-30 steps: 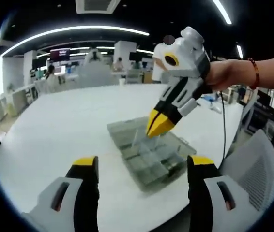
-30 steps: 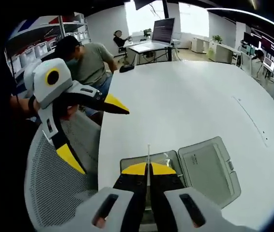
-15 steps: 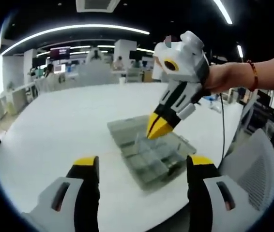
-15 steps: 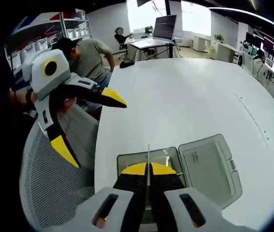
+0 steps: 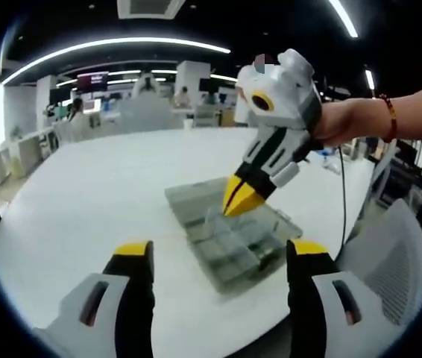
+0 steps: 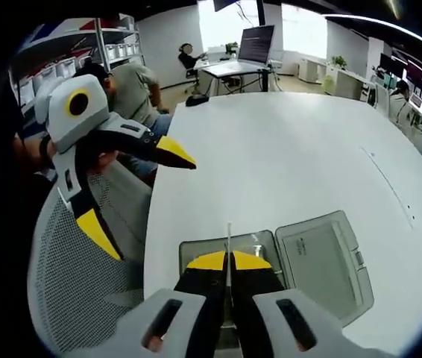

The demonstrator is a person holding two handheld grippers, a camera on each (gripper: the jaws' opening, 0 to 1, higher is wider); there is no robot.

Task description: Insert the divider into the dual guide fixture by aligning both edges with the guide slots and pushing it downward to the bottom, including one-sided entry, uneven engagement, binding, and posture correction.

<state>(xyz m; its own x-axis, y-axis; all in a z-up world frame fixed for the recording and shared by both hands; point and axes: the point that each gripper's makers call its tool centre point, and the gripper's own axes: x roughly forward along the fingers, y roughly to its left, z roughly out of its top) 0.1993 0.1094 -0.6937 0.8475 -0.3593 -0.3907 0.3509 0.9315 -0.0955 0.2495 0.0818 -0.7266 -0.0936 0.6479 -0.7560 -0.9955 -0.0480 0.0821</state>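
A clear compartment box (image 5: 230, 239) lies with its lid open on the white table (image 5: 99, 201). My right gripper (image 5: 239, 200) comes in from the right, tips down just above the box, shut on a thin clear divider (image 5: 212, 216). In the right gripper view the divider (image 6: 228, 240) stands edge-on between the shut jaws of the right gripper (image 6: 227, 261), over the box (image 6: 203, 248) with its lid (image 6: 323, 261) to the right. My left gripper (image 5: 220, 253) is open and holds nothing, short of the box. It also appears as the open left gripper (image 6: 136, 192) at the left.
A grey mesh chair (image 6: 77, 298) stands at the table edge under the left gripper, and another chair (image 5: 390, 253) is at the right. A person (image 6: 133, 86) sits beyond the table's far end. Desks and monitors (image 6: 252, 48) line the back.
The right gripper's tips have edged slightly left and down over the box with the divider still held. The left gripper has stayed open and nearly still.
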